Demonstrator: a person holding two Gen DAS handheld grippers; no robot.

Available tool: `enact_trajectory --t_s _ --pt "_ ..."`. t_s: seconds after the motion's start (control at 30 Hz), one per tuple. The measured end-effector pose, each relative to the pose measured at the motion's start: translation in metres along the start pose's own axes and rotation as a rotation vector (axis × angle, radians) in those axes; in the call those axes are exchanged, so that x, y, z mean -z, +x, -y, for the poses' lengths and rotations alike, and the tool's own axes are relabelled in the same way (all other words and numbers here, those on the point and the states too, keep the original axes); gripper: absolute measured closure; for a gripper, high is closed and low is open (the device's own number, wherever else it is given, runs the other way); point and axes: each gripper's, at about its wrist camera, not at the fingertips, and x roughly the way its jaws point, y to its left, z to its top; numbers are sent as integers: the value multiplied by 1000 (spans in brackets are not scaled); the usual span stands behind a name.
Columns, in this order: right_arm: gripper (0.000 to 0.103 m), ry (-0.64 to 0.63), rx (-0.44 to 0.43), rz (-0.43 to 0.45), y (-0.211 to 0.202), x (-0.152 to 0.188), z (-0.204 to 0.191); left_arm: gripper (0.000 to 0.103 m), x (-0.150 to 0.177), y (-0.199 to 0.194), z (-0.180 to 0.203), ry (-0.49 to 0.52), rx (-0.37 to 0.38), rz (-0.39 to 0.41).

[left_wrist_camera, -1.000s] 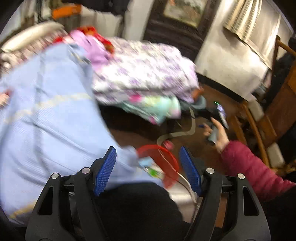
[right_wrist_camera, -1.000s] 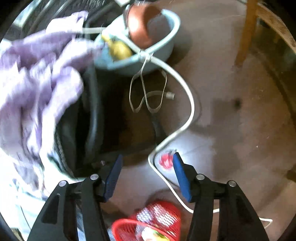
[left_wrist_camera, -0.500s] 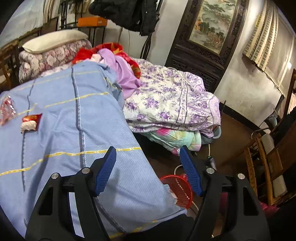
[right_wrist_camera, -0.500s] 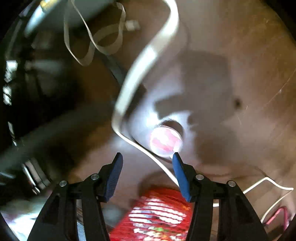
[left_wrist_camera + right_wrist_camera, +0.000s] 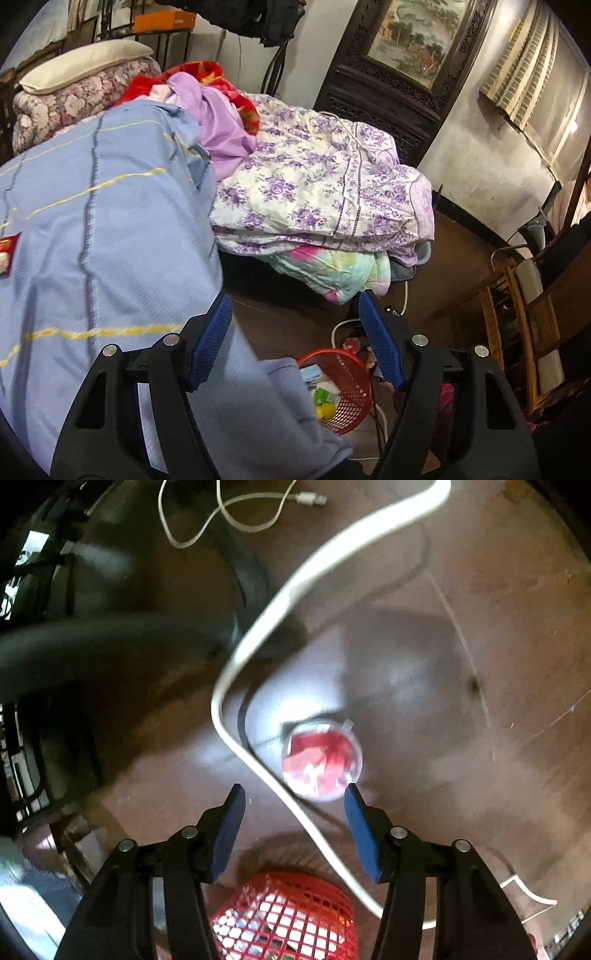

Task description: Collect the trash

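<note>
The right gripper (image 5: 293, 799) points down at the floor (image 5: 461, 635), its jaws spread and empty. The clear cup (image 5: 321, 758) with red scraps lies just ahead at one o'clock, beside the white cable (image 5: 295, 587), basket (image 5: 288, 915) behind at six o'clock.

In your right wrist view the cup (image 5: 322, 761) sits on the floor (image 5: 461, 635) at centre, cable (image 5: 258, 650) touching it at 9 o'clock, basket (image 5: 288, 919) at 6. In your left wrist view the basket (image 5: 341, 384) stands on the floor at 5 o'clock, just beside the bed (image 5: 92, 221); quilts (image 5: 317, 199) piled at 1 o'clock.
</note>
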Motion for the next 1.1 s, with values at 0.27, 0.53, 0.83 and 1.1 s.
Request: enact_trajectory --t_s 0.27,0.53,0.83,1.1 --pt "47 -84 111 -146 41 -25 -8 34 -24 29 -13 -45 -1 9" --pt "49 -135 77 -135 52 -3 -17 34 -26 40 -37 -103 13 1" --pt "49 -194 -65 8 -67 23 -5 34 -10 -4 -39 -100 11 67" --pt "49 -532 -240 39 -171 141 -60 34 20 -65 -39 -73 1 137"
